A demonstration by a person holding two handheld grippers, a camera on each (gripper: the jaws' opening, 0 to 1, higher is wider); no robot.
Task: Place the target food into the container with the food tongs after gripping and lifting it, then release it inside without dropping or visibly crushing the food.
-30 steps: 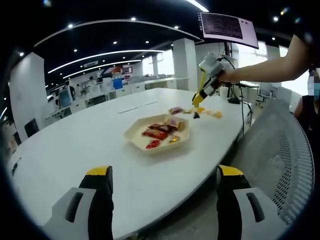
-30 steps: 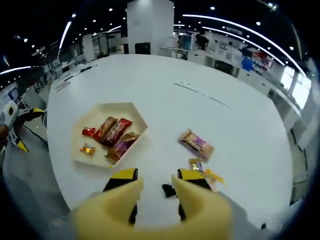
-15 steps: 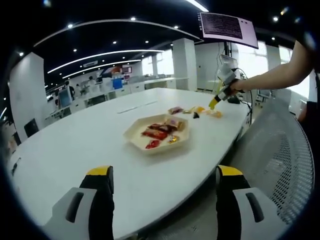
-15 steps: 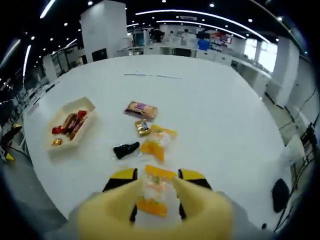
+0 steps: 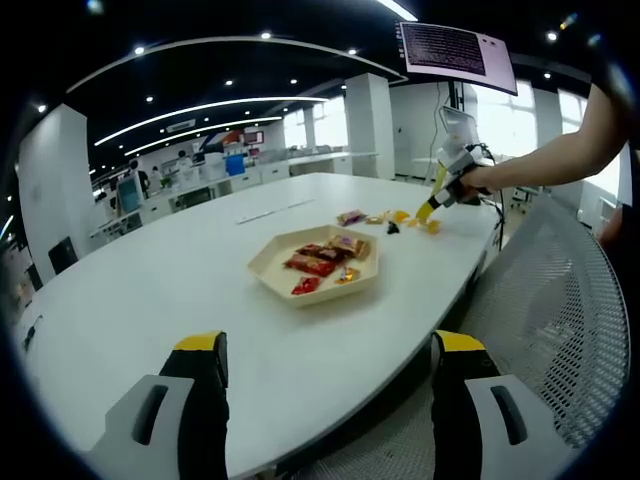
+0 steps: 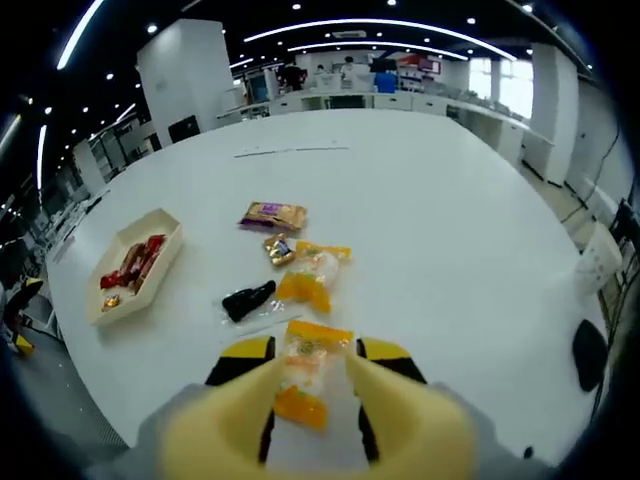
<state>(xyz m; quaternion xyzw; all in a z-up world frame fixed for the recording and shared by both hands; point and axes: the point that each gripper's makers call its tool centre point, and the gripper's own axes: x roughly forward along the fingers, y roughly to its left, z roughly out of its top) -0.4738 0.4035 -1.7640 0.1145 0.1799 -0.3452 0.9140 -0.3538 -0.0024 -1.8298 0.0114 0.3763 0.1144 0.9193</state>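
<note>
Two orange packets (image 6: 303,372), one tray (image 6: 100,312).

Orange snack packet between the yellow tongs, tray of wrapped snacks waiting on the table.

In the right gripper view we see the target, a clear-and-orange snack packet (image 6: 303,372), lying flat on the white table (image 6: 450,210) near its near edge, right between the tips of the yellow food tongs (image 6: 305,400); we cannot tell whether they touch it. The container, a pale angular tray (image 6: 90,310), sits well apart near the table's left edge and holds several red and brown wrapped snacks; in the left gripper view we see it (image 5: 268,268) in mid-table.
</note>
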